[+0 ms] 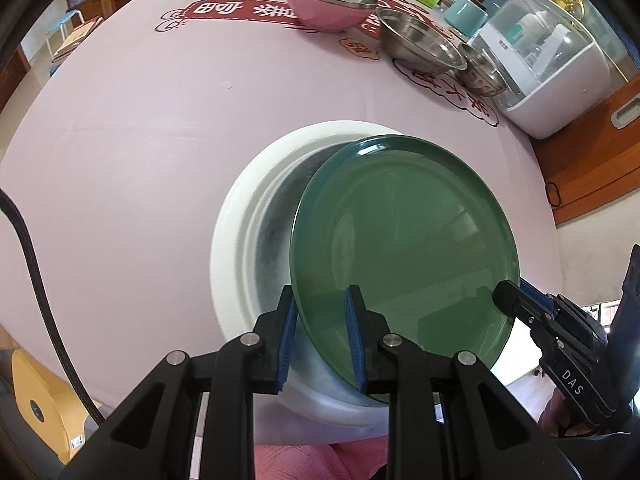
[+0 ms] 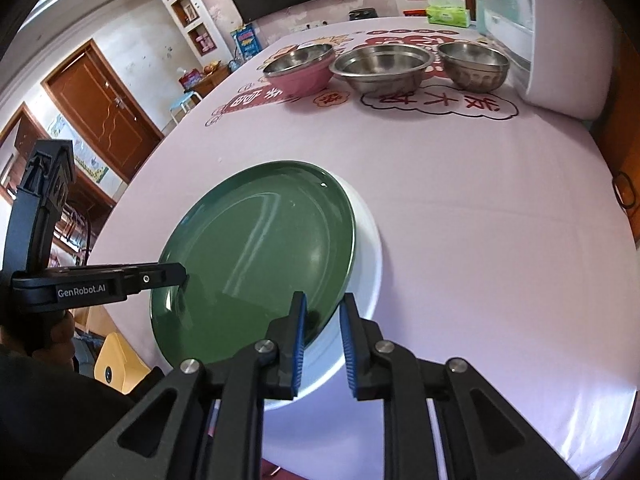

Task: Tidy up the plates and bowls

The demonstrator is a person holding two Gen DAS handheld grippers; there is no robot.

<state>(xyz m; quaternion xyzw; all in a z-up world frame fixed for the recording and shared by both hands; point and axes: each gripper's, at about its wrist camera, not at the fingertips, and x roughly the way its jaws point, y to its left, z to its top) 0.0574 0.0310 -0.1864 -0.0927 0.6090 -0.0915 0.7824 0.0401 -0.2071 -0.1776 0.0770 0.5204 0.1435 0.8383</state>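
A dark green plate (image 1: pixel 404 240) (image 2: pixel 256 256) hangs tilted just over a larger white plate (image 1: pixel 236 232) (image 2: pixel 370 248) on the pink tablecloth. My left gripper (image 1: pixel 320 292) (image 2: pixel 180 274) is shut on the green plate's near rim, one finger beneath it and one on top. My right gripper (image 2: pixel 323 296) (image 1: pixel 506 294) straddles the opposite rim. A gap shows between its pads and the rim, so it stands open. Much of the white plate is hidden under the green one.
Three bowls stand in a row at the back: a pink one (image 2: pixel 300 72) (image 1: pixel 330 8) and two steel ones (image 2: pixel 384 68) (image 2: pixel 474 66). A white appliance (image 1: pixel 540 64) and a green tissue box (image 2: pixel 446 12) stand behind. A yellow chair (image 1: pixel 40 400) sits below the table's edge.
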